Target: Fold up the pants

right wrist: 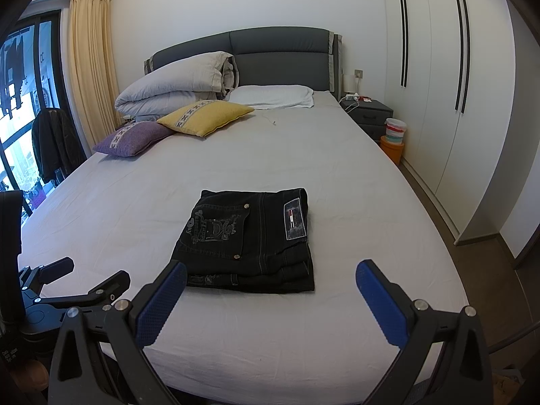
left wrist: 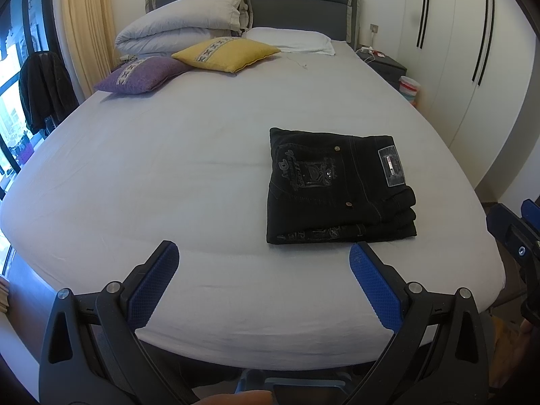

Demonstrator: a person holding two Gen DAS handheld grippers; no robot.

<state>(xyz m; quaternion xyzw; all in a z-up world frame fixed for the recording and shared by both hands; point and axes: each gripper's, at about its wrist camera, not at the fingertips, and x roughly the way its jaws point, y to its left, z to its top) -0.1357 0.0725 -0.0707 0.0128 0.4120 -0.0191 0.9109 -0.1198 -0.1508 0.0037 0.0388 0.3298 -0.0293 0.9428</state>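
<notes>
a: so, pants [left wrist: 341, 185] — black denim, folded into a thick squarish stack, pale stitching, embroidered back pocket up, shiny patch at the waistband. lying flat on the bed [left wrist: 168, 168], near the foot edge.

b: sheet texture?

a: pale grey cotton, smooth, faint creases. rounded mattress corners.

b: left gripper [left wrist: 264, 270]?

a: fingers spread wide, holding nothing. blue ribbed pads [left wrist: 158, 283] on black arms, above the foot edge, pants off to its right, apart.

b: right gripper [right wrist: 270, 288]?

a: also splayed apart and bare. same blue pads [right wrist: 162, 303]; stack sits just beyond, between the tips, not touching.

b: background?

a: puffy folded duvet [right wrist: 175, 84], yellow cushion [right wrist: 206, 116], purple cushion [right wrist: 135, 138], padded grey headboard [right wrist: 280, 54].
</notes>
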